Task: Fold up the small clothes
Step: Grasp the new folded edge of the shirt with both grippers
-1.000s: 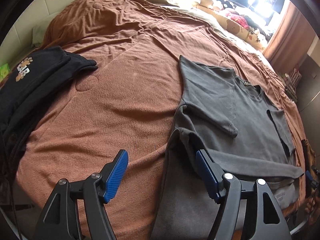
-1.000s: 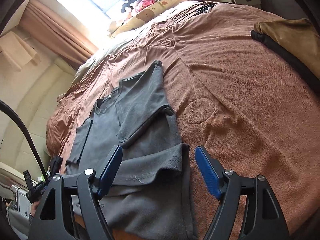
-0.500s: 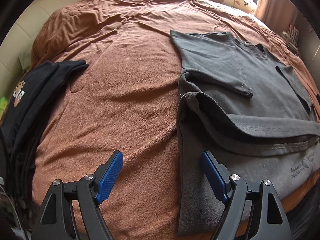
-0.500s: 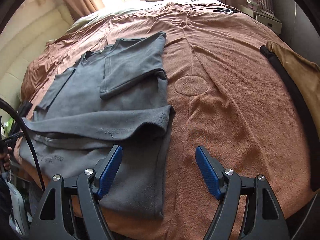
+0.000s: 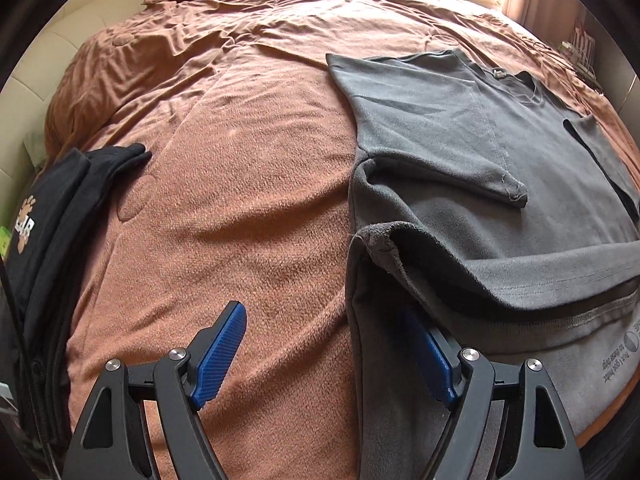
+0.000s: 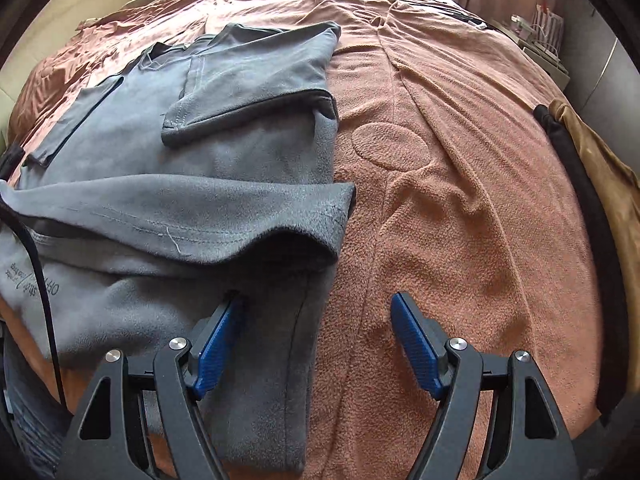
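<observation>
Both the left gripper (image 5: 332,350) and the right gripper (image 6: 320,340) hover with jaws apart over the half-folded grey T-shirt (image 5: 480,168) on the brown blanket (image 5: 240,160).

I read "LAB" in white, w/ paw prints, on the black garment (image 5: 52,216) at far left. Grey t-shirt (image 6: 224,160) has small upside-down print near its hem; only "OFF" legible, rest too small.
</observation>
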`<state>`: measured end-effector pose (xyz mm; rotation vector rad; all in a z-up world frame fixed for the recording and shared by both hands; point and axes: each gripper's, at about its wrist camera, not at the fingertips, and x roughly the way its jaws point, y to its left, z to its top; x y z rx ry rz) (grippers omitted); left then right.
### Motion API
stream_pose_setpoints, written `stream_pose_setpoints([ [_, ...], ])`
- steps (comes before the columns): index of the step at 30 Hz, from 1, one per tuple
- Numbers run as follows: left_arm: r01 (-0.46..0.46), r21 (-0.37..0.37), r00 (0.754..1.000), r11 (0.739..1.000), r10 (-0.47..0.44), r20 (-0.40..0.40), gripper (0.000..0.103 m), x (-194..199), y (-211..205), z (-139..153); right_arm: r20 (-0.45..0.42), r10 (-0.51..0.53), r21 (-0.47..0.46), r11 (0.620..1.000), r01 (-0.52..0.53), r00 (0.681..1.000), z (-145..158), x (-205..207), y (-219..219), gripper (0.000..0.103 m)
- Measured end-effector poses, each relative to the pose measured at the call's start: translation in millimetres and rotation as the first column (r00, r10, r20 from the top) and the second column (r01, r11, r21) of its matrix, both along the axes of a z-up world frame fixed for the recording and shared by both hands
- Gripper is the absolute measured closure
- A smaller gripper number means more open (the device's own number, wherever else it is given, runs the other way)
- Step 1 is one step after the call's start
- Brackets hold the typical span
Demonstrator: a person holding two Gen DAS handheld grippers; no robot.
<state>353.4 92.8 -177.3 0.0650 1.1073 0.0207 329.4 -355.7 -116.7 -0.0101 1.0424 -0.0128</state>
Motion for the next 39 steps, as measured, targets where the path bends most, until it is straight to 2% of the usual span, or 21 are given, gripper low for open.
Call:
stream_pose_setpoints([
  [10, -0.006, -0.017, 0.999, 1.0, 0.007, 0.038, 0.022, 29.0, -6.0, 3.4, 0.026, -0.058, 0.015, 0.998, 0.058, 0.998, -3.8, 33.0, -7.8, 0.029],
  [15, -0.016, -0.052, 0.999, 0.999, 0.018, 0.046, 0.029, 40.2, -7.5, 2.9, 0.047, -0.118, 0.042, 0.992, 0.116, 0.992, -1.0, 52.0, -16.3, 0.029],
  [18, -0.019, -0.081, 0.999, 0.997, 0.022, 0.035, 0.04, 44.5, -7.7, 0.4, 0.053, -0.169, 0.068, 0.984, 0.165, 0.984, 0.8, 64.3, -22.4, 0.029],
  [21, -0.005, -0.094, 1.0, 0.996, 0.008, 0.026, 0.059, 45.1, -10.6, -2.7, 0.085, -0.201, 0.107, 0.976, 0.192, 0.976, 13.2, 66.6, -24.7, 0.029],
  [23, 0.004, -0.106, 1.0, 0.994, -0.002, 0.024, 0.082, 44.0, -11.7, -3.8, 0.116, -0.198, 0.146, 0.973, 0.181, 0.973, 25.6, 63.0, -25.6, 0.029],
  [26, -0.008, -0.106, 0.998, 0.994, 0.014, 0.053, 0.091, 39.9, -8.3, -0.1, 0.166, -0.19, 0.164, 0.973, 0.163, 0.968, 42.4, 52.4, -27.8, 0.029],
  [32, -0.062, -0.142, 0.995, 0.988, 0.073, 0.071, 0.094, 33.0, 6.6, 3.4, 0.182, -0.151, 0.15, 0.981, 0.125, 0.972, 47.3, 29.8, -34.4, 0.029],
  [36, -0.074, -0.18, 0.994, 0.981, 0.087, 0.065, 0.094, 31.7, 12.2, 3.6, 0.135, -0.105, 0.113, 0.99, 0.09, 0.985, 39.3, 15.6, -37.7, 0.029],
  [39, -0.064, -0.173, 0.995, 0.983, 0.076, 0.064, 0.094, 33.0, 9.8, 3.4, 0.091, -0.091, 0.1, 0.992, 0.082, 0.992, 29.8, 10.7, -40.9, 0.029],
])
